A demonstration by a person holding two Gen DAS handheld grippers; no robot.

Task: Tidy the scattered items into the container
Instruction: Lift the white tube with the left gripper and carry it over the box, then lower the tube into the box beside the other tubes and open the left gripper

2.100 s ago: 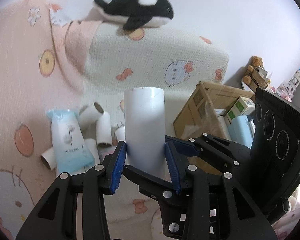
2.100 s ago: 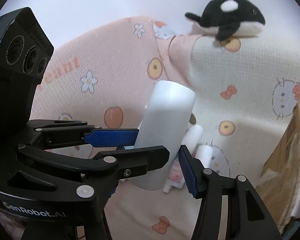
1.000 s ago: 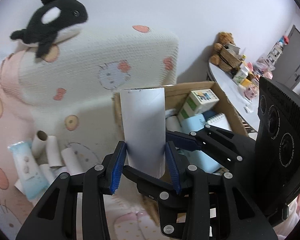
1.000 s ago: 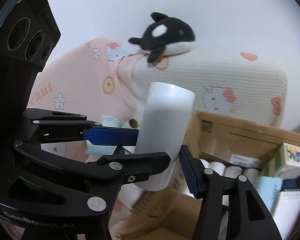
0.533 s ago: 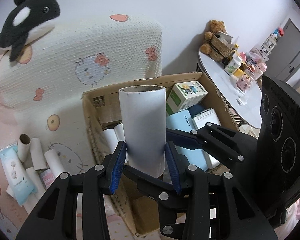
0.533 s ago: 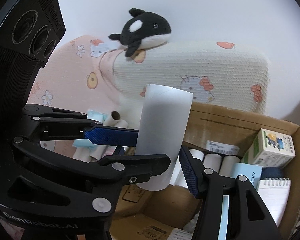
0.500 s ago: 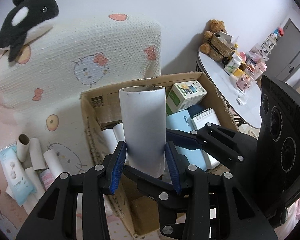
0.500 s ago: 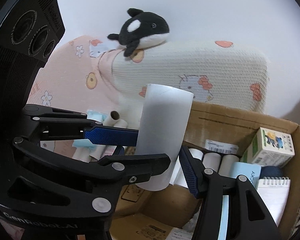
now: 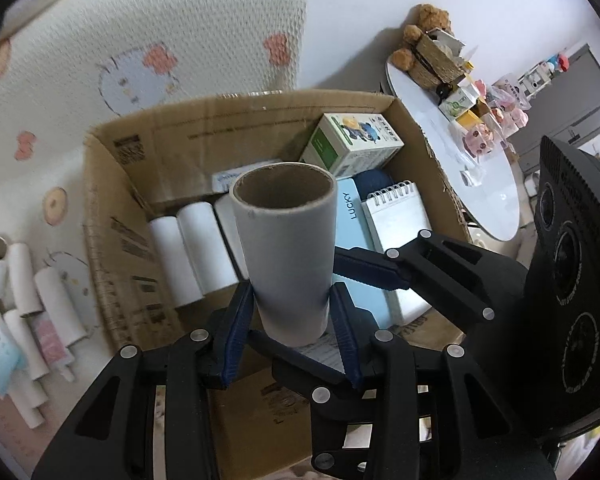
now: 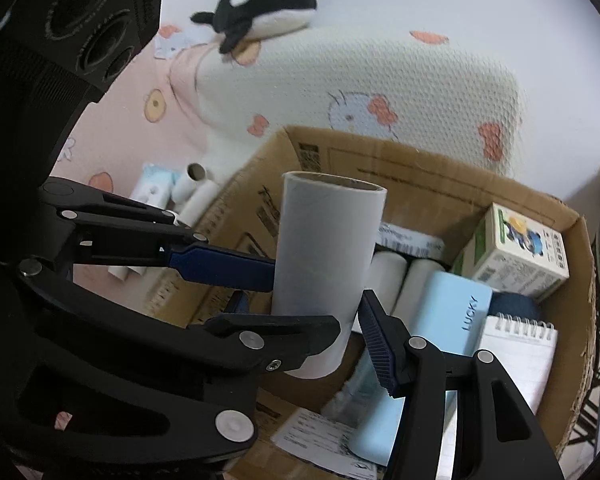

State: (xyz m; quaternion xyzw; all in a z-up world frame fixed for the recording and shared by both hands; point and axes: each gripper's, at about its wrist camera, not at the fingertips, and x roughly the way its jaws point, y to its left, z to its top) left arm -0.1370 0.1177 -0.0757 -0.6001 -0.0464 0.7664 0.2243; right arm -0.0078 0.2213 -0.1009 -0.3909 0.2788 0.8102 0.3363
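Above the open cardboard box (image 9: 112, 216), my left gripper (image 9: 290, 332) and right gripper (image 10: 320, 312) both clamped one upright cardboard tube (image 9: 288, 256), loose tubes (image 9: 24, 276) lying at nine o'clock.

Bare floor at the cardboard box's (image 9: 112, 216) near corner; rolls (image 9: 196, 252), notebook (image 9: 400, 216) fill the rest.

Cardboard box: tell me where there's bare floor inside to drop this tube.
Bare cardboard shows at the near end of the cardboard box, under the left gripper and its cardboard tube, beside a printed paper sheet. The far end is crowded: white rolls, blue LUCKY pack, spiral notepad, green carton.
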